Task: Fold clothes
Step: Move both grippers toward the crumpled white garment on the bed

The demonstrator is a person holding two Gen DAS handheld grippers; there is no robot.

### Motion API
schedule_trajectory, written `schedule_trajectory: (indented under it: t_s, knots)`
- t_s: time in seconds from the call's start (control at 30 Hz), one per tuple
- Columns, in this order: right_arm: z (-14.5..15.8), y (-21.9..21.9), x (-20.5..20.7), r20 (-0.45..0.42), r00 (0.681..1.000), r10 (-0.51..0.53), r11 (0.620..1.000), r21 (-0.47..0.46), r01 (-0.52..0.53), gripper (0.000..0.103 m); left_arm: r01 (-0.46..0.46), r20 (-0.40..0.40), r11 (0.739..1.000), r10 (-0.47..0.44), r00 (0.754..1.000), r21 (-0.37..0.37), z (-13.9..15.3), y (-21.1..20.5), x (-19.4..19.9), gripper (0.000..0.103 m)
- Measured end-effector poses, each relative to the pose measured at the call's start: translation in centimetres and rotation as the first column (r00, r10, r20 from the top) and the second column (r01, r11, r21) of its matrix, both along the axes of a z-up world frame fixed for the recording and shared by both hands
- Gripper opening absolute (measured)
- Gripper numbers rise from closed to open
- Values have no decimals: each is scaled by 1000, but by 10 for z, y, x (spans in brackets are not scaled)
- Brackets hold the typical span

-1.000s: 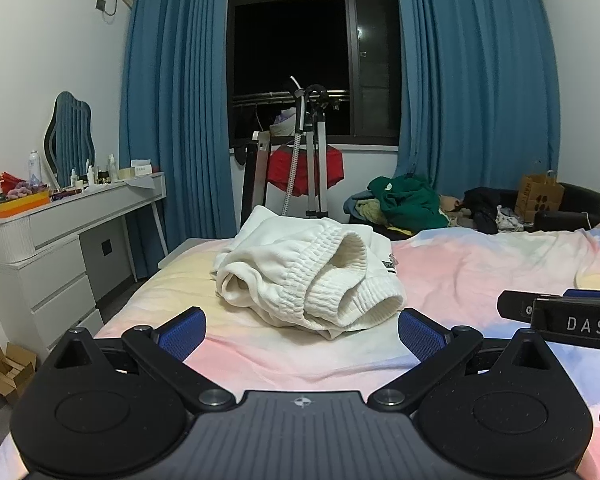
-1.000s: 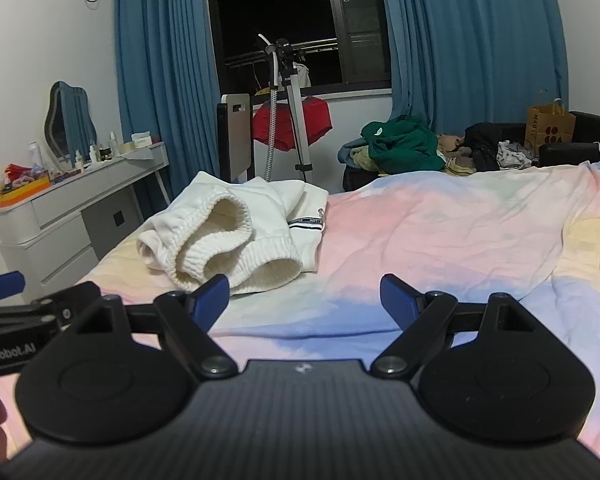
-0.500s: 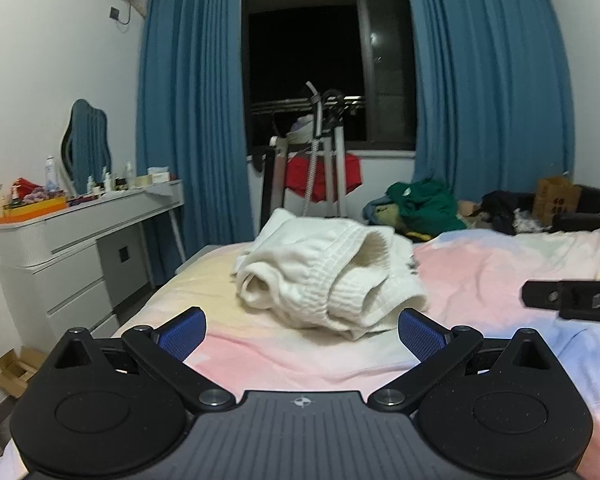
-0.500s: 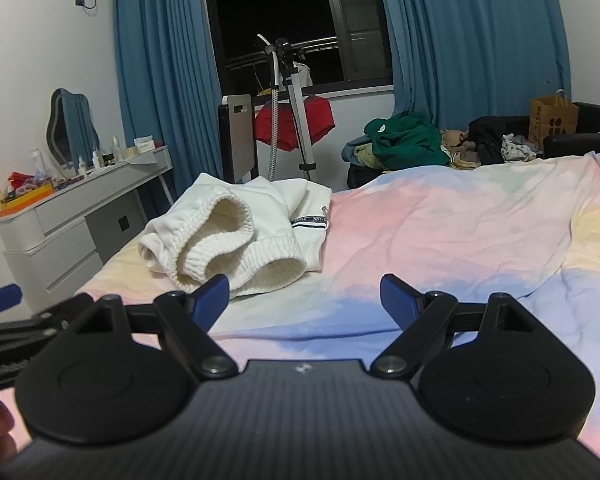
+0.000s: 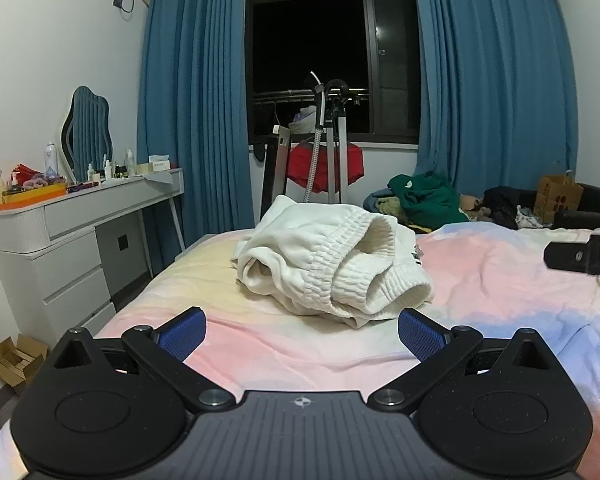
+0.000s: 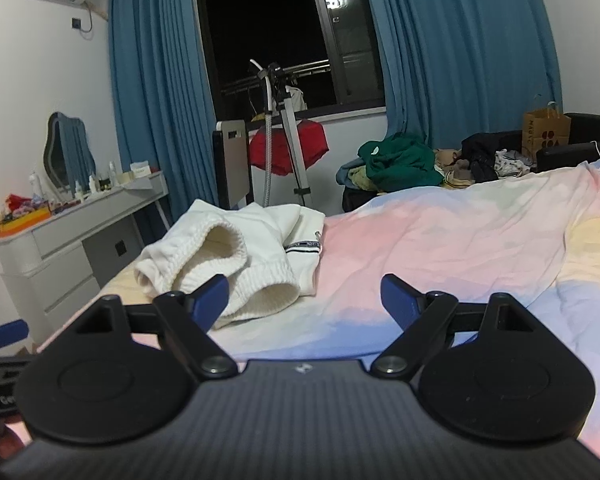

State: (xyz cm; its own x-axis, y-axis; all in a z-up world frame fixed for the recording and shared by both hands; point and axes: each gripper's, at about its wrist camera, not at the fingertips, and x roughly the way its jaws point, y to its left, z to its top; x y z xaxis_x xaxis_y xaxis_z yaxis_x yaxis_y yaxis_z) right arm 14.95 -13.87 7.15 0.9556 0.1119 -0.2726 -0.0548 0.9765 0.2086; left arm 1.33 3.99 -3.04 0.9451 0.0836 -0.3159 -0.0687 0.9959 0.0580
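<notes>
A crumpled white knit garment (image 5: 332,264) with ribbed cuffs lies on the pastel bed sheet (image 5: 500,272), just beyond my left gripper (image 5: 302,334). The left gripper is open and empty, a little short of the garment. In the right wrist view the garment (image 6: 236,256) lies ahead to the left. My right gripper (image 6: 304,300) is open and empty above the sheet (image 6: 440,248), its left finger (image 6: 212,296) in front of a cuff. The right gripper's finger shows at the right edge of the left wrist view (image 5: 580,258).
A white dresser (image 5: 72,240) with bottles and a mirror stands left of the bed. A garment steamer stand (image 5: 328,148) and red cloth are by the window. A pile of clothes (image 5: 424,200) and a paper bag (image 5: 556,200) lie beyond the bed's far edge.
Both grippers have tilted upward and drawn back slightly from the garment. The right gripper has dropped lower in the left view. Both stay open.
</notes>
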Motion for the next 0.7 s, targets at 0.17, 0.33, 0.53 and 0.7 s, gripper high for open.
schedule_trajectory:
  t_s: [0.17,0.33,0.53,0.7]
  knots:
    - [0,-3,2,-32,998,45,999,16,-44,103,-6,-13,1000,6,1000,-3,-5,1,2,103]
    - [-1,-10,1,-20,999,42,999,31,-41,103,-7,-19,1000,7,1000,24,-7,-5,14,103]
    - [-1,-28,-2,-28,999,-20,996,82,22,103,-2,-33,995,5,999,104,-7,-17,54,103]
    - [-3,-45,2,-79,996,-51,989,134,61,103,3,-44,985,5,999,170,-8,-27,88,103]
